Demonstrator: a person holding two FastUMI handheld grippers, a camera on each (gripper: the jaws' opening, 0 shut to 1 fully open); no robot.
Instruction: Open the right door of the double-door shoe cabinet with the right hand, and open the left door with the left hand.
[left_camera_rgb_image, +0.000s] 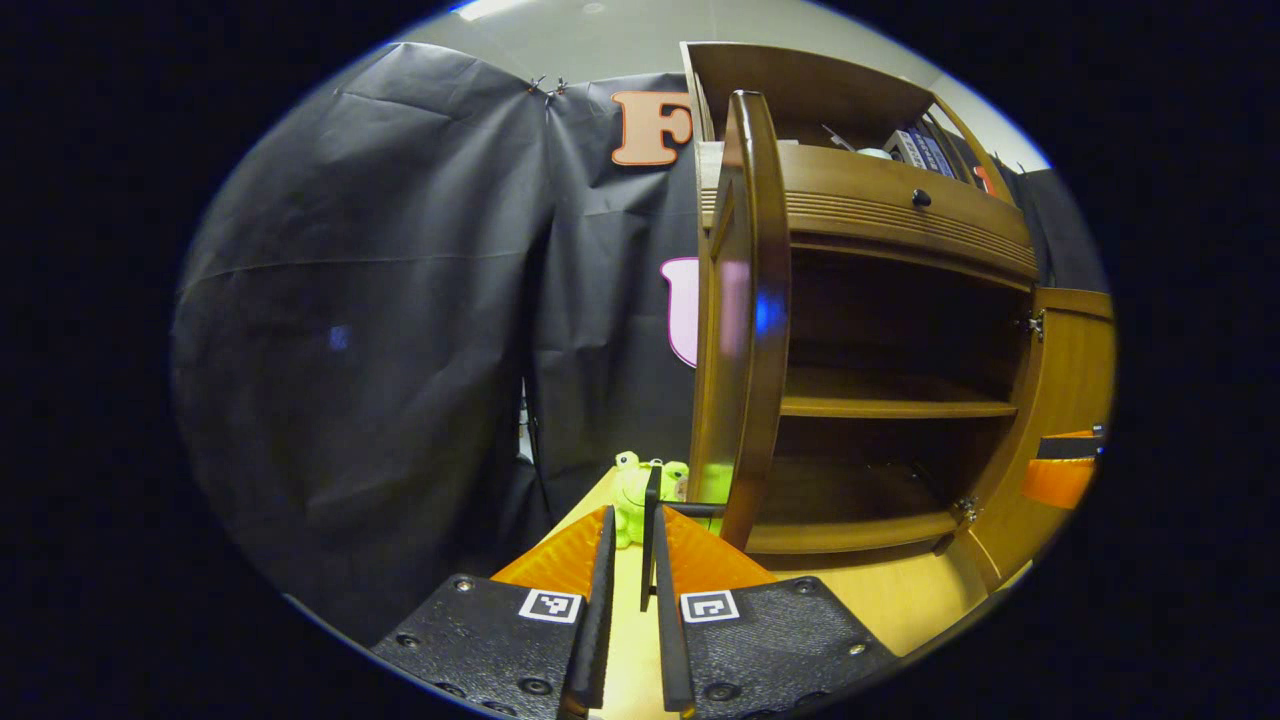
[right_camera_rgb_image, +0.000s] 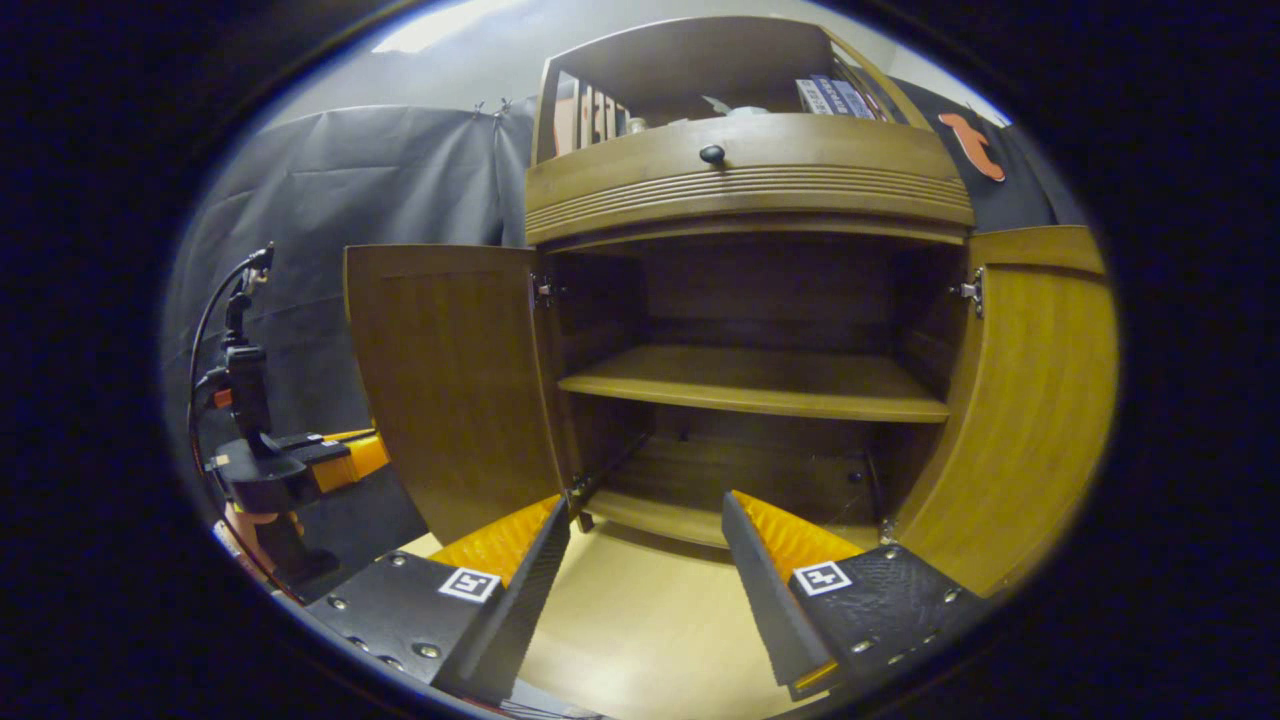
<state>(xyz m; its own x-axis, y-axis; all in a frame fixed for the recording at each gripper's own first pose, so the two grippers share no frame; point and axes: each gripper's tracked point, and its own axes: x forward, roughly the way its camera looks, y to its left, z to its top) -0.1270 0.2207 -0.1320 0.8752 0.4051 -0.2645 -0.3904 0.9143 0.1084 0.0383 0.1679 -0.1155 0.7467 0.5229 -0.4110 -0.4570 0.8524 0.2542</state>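
A recording booth: black cloth wall (left_camera_rgb_image: 400, 300) behind a wooden shoe cabinet (right_camera_rgb_image: 750, 180).

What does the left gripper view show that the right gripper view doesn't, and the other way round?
Left gripper view: a green frog toy, and the left door edge-on, its handle between the fingers of the left gripper. Right gripper view: that door's inner face and the right gripper, open. Shared: the right door swung open, the shelf, the drawer knob.
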